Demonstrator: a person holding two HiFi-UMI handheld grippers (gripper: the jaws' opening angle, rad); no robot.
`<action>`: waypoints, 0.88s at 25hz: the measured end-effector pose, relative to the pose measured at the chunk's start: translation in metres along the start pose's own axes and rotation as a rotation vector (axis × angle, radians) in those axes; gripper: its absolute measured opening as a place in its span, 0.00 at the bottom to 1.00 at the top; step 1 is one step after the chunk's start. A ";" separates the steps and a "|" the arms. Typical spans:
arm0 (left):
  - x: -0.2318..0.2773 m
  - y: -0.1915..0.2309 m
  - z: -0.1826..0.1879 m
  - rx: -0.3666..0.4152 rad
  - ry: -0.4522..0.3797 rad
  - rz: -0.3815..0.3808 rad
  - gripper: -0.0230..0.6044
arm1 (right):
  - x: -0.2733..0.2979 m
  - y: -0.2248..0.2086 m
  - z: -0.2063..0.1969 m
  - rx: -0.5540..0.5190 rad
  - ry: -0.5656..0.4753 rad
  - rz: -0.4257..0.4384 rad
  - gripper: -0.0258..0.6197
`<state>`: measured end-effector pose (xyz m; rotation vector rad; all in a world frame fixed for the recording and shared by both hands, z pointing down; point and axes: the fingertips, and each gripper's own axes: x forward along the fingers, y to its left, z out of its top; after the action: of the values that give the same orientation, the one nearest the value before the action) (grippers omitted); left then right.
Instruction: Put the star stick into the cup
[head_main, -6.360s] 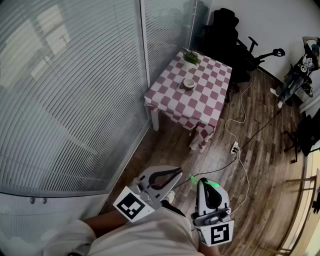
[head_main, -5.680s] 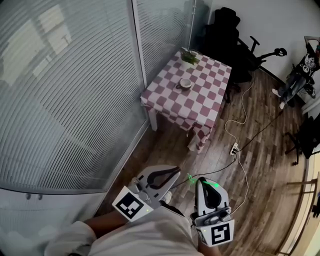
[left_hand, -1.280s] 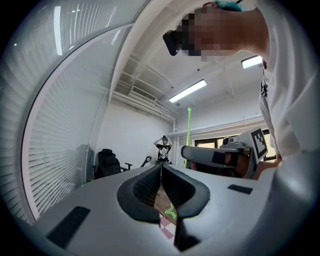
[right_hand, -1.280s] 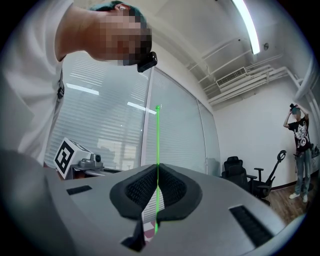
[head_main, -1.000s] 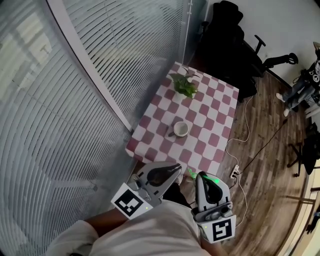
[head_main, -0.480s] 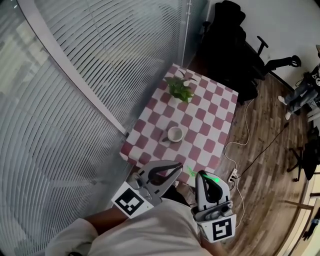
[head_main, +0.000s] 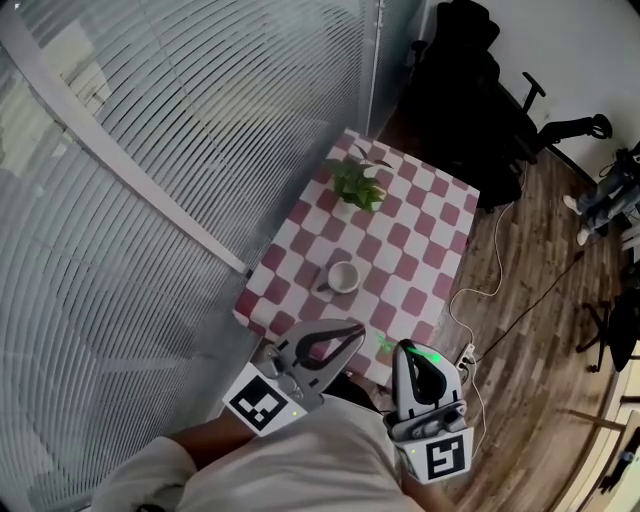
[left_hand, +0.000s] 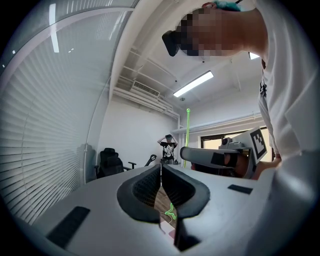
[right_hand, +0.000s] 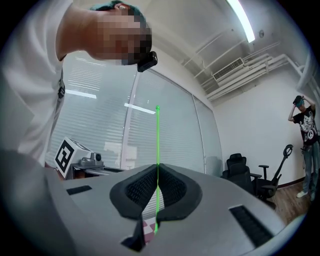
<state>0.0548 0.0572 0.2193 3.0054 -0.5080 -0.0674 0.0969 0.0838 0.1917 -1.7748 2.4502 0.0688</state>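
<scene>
2 hand-held grippers are showing at the bottom of the head view, both tucked close to the person's body, and only 1 is doing any work. The right hand-held gripper (head_main: 405, 352) is clamping its jaws on the star stick (right_hand: 157, 140). In the right gripper view the thin green stick is running straight up through the seam of the closed jaws and poking out well above the tips. The star end (head_main: 383, 346) is hanging below the jaws, just beside the gripper's nose in the head view. The left hand-held gripper (left_hand: 160, 167) is sitting with its jaws pressed together on nothing.

The cup (head_main: 343, 277) is standing on the bench (head_main: 425, 235) with the red-and-white check cloth, toward the near edge, and a potted plant (head_main: 355, 183) is sitting at the far end.

Here's what I'm guessing matters for the next move. The cup is lying ahead of the right gripper and a bit to its left, lower than the jaws, mouth facing up. The stick is standing roughly upright, so its long axis is pretty much lining up with the cup's opening. The left gripper is looking about as near, but the right one is carrying the stick. So I'm betting on a reach forward and left, then straight down.
</scene>
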 end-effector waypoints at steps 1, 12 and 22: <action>0.005 0.001 -0.001 0.003 0.000 0.002 0.10 | 0.001 -0.005 -0.001 0.003 -0.001 0.002 0.09; 0.043 0.011 -0.010 -0.009 0.010 0.029 0.10 | 0.008 -0.045 -0.012 -0.032 0.002 0.050 0.09; 0.055 0.021 -0.012 -0.012 0.016 0.012 0.10 | 0.020 -0.058 -0.014 -0.016 0.007 0.023 0.09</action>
<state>0.1003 0.0208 0.2321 2.9884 -0.5215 -0.0447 0.1447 0.0455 0.2050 -1.7563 2.4817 0.0843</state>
